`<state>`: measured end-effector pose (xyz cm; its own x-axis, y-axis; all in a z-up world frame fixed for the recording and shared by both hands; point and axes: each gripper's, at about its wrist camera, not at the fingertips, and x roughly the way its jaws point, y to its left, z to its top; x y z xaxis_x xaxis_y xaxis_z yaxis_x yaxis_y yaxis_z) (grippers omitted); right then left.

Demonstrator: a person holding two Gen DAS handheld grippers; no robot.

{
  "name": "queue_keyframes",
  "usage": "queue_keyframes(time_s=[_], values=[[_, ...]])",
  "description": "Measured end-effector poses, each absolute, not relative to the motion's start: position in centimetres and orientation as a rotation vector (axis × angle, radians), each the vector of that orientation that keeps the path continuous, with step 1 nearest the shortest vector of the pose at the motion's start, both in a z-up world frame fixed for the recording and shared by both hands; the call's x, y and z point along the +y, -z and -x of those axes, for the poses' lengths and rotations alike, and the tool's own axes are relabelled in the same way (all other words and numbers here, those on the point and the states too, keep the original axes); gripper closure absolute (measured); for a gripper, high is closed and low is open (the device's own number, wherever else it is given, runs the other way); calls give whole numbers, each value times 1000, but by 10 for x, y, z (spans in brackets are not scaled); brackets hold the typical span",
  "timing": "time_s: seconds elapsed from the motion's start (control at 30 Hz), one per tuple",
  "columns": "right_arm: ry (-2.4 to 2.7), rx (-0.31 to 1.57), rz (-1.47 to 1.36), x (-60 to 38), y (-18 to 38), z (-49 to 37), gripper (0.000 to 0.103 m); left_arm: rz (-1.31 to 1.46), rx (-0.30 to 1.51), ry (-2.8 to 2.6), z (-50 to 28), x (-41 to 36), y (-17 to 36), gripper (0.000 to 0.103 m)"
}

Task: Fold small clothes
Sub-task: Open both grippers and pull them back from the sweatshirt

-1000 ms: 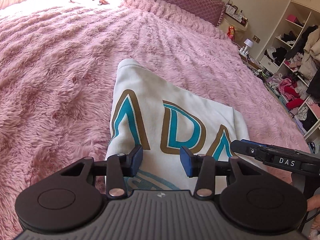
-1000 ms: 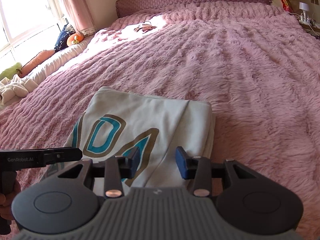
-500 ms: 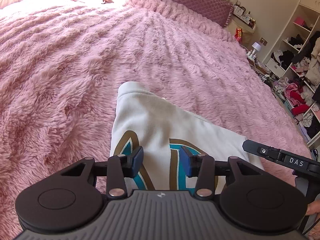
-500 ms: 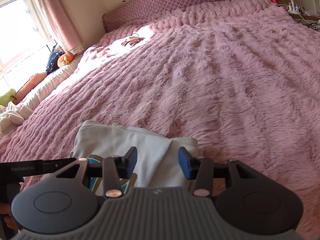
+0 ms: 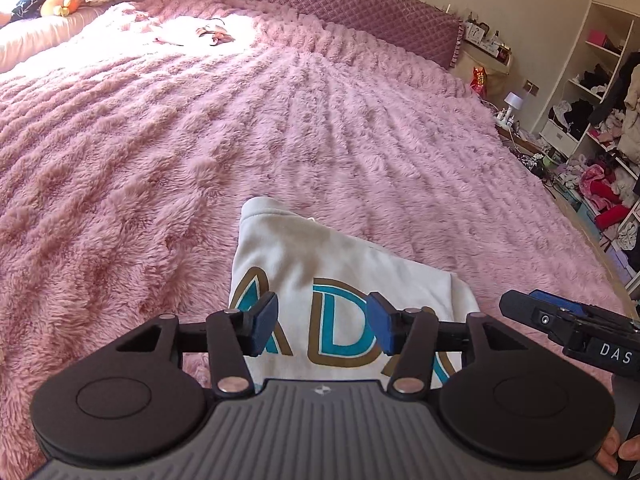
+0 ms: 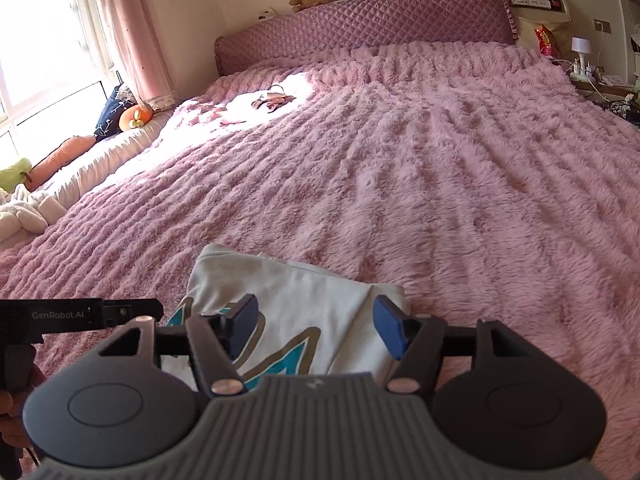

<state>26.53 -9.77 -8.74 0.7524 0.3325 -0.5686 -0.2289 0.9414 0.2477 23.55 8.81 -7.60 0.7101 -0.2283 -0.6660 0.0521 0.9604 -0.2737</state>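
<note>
A folded white garment (image 5: 320, 264) with teal and gold letters lies flat on the pink furry bedspread (image 5: 200, 140). It also shows in the right wrist view (image 6: 304, 300). My left gripper (image 5: 322, 328) is open and empty, held just above the garment's near part. My right gripper (image 6: 316, 330) is open and empty, above the garment's near right side. The right gripper shows at the right edge of the left wrist view (image 5: 568, 324). The left gripper's body shows at the left of the right wrist view (image 6: 80, 314).
A small dark item (image 6: 272, 100) lies in the sunlit patch far up the bed. The quilted headboard (image 6: 360, 28) is beyond. Cushions and soft toys (image 6: 132, 114) line the window side. Cluttered shelves with clothes (image 5: 600, 152) stand past the bed's right edge.
Both grippers have pulled back and lifted away from the garment, and both views tilted upward. The right jaws have opened slightly wider. The garment has stayed flat on the bed.
</note>
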Motion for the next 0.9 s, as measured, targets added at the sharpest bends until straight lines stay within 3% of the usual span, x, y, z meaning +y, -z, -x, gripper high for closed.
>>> queue_keyframes(time_s=[0.4,0.9], values=[[-209,630,-45,-74,33,-146,22,203,761,24,-126,79,29,14],[-191,724,8,-51,39,-41,22,201,865,-29,-51,74,51,13]])
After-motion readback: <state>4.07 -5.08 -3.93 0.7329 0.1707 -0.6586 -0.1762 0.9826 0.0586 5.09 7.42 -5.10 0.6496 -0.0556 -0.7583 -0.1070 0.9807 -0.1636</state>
